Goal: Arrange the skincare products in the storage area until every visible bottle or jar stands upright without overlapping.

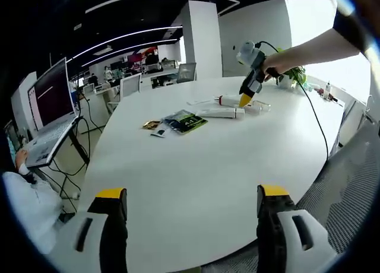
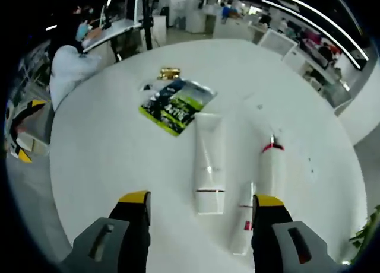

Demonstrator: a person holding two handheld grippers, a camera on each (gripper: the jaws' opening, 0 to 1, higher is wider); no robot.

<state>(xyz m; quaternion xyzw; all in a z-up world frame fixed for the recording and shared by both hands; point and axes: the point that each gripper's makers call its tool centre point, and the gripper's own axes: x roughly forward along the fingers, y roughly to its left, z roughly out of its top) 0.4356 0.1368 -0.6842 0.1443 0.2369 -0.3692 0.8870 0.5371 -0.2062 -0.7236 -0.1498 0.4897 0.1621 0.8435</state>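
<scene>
Left claw released, jaws wide apart, low over bare white tabletop. Right claw also released, hovering above the tubes. Three white tubes lie flat: a broad tube between the jaws, a slim tube beside it, a red-banded bottle just right of that. Green-and-black packet and small gold sachet lie farther off. Laptop stands off the tabletop's left edge.
</scene>
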